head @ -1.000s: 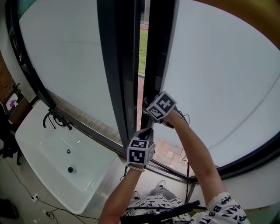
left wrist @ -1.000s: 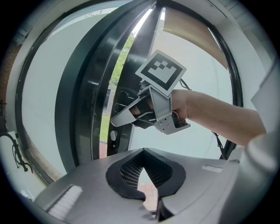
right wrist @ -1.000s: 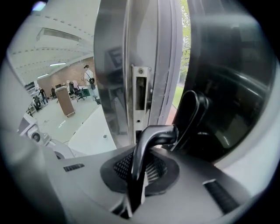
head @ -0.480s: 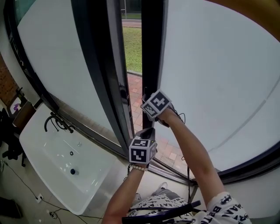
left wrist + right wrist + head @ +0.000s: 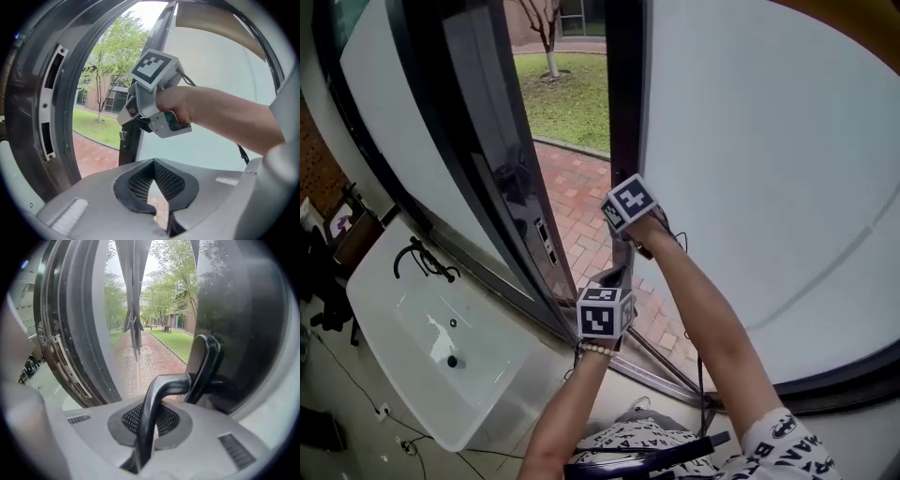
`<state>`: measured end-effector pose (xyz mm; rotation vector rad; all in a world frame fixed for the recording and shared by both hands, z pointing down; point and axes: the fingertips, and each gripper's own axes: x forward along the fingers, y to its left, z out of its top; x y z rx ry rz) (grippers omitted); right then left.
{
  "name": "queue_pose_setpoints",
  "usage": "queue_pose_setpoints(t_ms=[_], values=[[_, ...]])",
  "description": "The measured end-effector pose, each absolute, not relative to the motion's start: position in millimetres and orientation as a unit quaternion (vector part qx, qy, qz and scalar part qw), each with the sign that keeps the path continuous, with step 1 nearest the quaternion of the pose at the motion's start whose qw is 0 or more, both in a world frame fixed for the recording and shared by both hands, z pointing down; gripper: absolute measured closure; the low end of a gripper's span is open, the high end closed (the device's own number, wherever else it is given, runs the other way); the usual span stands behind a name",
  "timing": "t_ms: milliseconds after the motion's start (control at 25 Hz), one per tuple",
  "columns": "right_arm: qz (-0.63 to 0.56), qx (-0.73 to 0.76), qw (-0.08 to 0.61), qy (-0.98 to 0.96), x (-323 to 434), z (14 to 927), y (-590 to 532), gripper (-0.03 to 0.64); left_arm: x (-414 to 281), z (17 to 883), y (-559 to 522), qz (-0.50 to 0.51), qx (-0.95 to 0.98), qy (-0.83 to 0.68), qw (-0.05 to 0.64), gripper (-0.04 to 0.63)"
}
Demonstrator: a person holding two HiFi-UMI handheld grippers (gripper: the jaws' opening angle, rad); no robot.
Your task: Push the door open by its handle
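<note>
Grippers x2: left gripper (image 5: 157, 199), right gripper (image 5: 146, 427). Door (image 5: 624, 103) x1, handle (image 5: 165, 384) x1. Sink (image 5: 389, 309) x1 at 8 o'clock, faucet (image 5: 418, 257) x1.

White sink (image 5: 412, 319) lower left, brick paving (image 5: 581, 197) outside, green lawn (image 5: 567, 98), tree (image 5: 549, 45), daylight

A white tub (image 5: 492, 367) with a black tap (image 5: 420, 259) stands left; brick paving (image 5: 574, 192), grass (image 5: 570, 105) and a tree (image 5: 547, 33) lie outside.

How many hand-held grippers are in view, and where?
2. The right hand-held gripper is shut on the door handle; the left hand-held gripper is just below it, empty.
</note>
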<state>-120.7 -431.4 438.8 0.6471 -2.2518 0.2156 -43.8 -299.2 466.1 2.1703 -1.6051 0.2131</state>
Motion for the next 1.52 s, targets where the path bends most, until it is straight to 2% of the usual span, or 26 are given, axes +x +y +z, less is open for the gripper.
queue_pose_setpoints(t_ms=[680, 1520], values=[[0.136, 0.319, 0.357, -0.867, -48.7, 445.4, -557.9, 0.615, -6.3, 486.4, -407.1, 0.078, 0.772, -0.571, 0.267, 0.607], [0.188, 0.436, 0.329, -0.816, 111.7, 446.3, -700.4, 0.615, 25.1, 528.0, -507.5, 0.118, 0.828, -0.481, 0.264, 0.607]])
